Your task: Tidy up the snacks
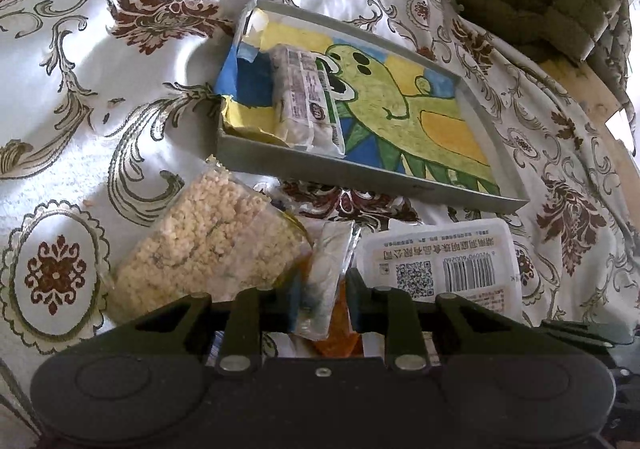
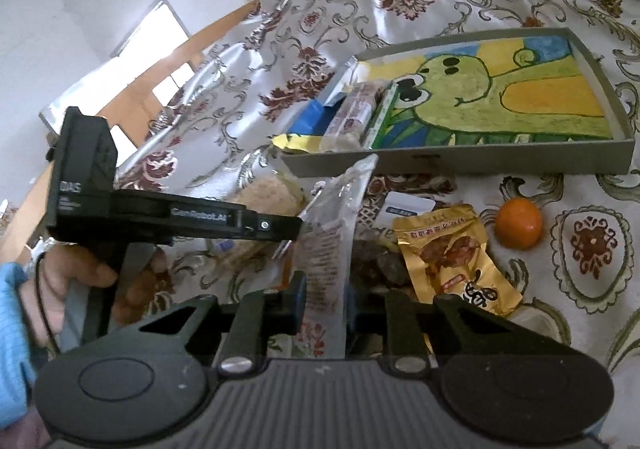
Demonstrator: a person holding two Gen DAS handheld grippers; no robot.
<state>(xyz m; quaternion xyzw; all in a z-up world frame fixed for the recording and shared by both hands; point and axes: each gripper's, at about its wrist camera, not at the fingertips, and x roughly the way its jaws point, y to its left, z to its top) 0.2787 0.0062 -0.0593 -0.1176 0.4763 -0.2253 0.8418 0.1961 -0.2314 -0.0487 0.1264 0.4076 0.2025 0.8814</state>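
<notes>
Left gripper [image 1: 322, 299] clamps crinkly clear packet [image 1: 326, 281] | right gripper [image 2: 325, 303] pinches same packet [image 2: 332, 233] | flat grey tray [image 1: 360, 175] holds 1 wrapped bar [image 1: 306, 97] | round orange [image 2: 519, 223] apart

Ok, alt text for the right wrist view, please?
The right tool is closed on a clear upright snack packet, above a gold foil snack pouch and an orange fruit. Behind lies a grey cardboard tray with a dinosaur drawing.
</notes>
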